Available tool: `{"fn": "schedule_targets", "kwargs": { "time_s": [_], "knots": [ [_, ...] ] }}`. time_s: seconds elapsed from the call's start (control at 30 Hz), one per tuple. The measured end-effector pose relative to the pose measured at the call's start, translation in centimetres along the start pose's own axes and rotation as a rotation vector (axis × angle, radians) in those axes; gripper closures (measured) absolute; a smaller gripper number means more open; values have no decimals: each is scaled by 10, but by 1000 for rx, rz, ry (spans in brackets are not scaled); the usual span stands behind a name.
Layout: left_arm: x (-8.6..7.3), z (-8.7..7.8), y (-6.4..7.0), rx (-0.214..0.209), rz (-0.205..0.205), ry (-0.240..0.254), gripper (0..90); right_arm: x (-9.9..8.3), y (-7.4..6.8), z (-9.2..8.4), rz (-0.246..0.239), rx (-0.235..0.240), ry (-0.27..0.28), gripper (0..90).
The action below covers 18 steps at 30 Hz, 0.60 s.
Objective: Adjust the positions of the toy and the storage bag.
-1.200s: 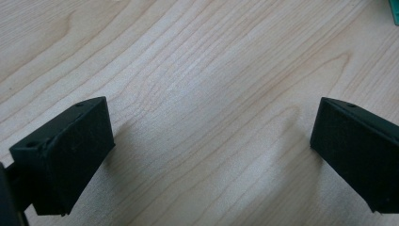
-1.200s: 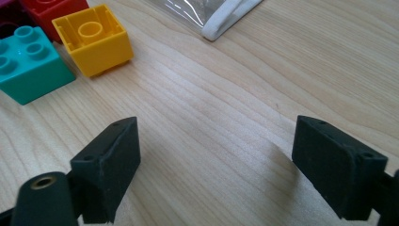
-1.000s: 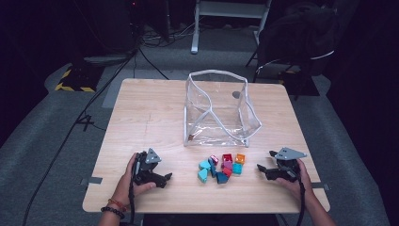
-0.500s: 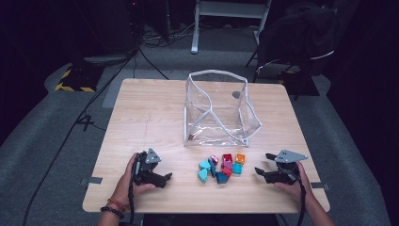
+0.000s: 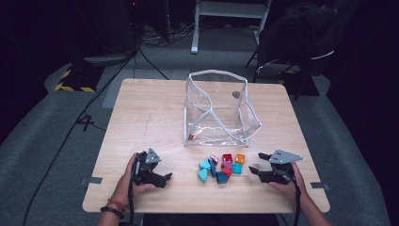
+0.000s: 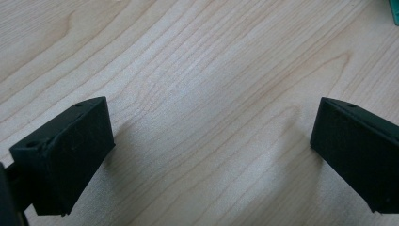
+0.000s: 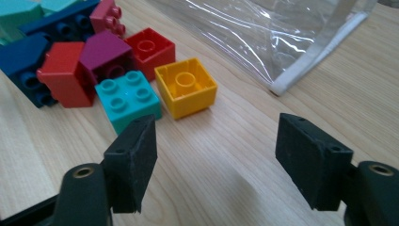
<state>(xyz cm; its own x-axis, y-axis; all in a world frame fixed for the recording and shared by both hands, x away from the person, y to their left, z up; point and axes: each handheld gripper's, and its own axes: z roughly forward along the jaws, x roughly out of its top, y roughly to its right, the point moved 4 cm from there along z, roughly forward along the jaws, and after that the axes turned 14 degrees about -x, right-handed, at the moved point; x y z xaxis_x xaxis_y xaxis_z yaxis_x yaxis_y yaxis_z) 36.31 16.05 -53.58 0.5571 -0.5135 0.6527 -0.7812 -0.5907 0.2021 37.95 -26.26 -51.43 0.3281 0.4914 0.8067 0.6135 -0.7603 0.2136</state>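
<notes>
Looking at the high view first: a pile of toy bricks is seen on the worktop, just in front of a clear plastic bag that stands open and empty. The left hand-held gripper is rested on the worktop, well apart from the pile, jaws spread, nothing between them. The right hand-held gripper is pointed at the pile from the other side, near it but not touching.

Left gripper view: bare wood grain is seen between two widely spread jaws. Nothing is held. A sliver of a green brick is caught at the top right edge.

Right gripper view: the right jaws have just been closing a little but remain spread, with empty worktop between them. A yellow brick lies just ahead, open side up, with a turquoise brick touching or just beside it; red, purple and blue bricks are stacked behind. The bag's white-edged corner is seen to the right.

Step judged: approach for a first pick, presumably to load bricks into the bag. Next move calls for the right hand-held gripper to be advanced so the yellow brick's two side walls are straddled, then closed. Risk: the turquoise neighbour gets nudged or pinched along.
</notes>
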Motion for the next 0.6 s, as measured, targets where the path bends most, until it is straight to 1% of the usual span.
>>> {"fn": "schedule_targets", "kwargs": {
  "time_s": [0.1, 0.2, 0.23, 0.33, 0.37, 0.47, 0.5, 0.53, 0.57, 0.6],
  "knots": [
    [0, 0, 0, 0, 0, 0, 2, 3, -5, 2, -27, -1, 1, 324],
    [0, 0, 0, 0, 0, 0, 2, 5, -7, 4, -27, -1, -1, 328],
    [0, 0, 0, 0, 0, 0, 2, 5, -9, 8, -36, 3, -14, 329],
    [0, 0, 0, 0, 0, 0, 2, 5, -11, 11, -47, 2, -25, 330],
    [0, 0, 0, 0, 0, 0, 2, 7, -12, 14, -60, -5, -32, 332],
    [0, 0, 0, 0, 0, 0, 2, 8, -13, 17, -56, 3, -37, 331],
    [0, 0, 0, 0, 0, 0, 2, 8, -15, 21, -64, 7, -53, 326],
    [0, 0, 0, 0, 0, 0, 2, 8, -15, 21, -64, 7, -53, 326],
    [0, 0, 0, 0, 0, 0, 2, 8, -17, 25, -90, 12, -71, 324],
    [0, 0, 0, 0, 0, 0, 2, 9, -17, 27, -108, 7, -73, 318]
  ]
}}
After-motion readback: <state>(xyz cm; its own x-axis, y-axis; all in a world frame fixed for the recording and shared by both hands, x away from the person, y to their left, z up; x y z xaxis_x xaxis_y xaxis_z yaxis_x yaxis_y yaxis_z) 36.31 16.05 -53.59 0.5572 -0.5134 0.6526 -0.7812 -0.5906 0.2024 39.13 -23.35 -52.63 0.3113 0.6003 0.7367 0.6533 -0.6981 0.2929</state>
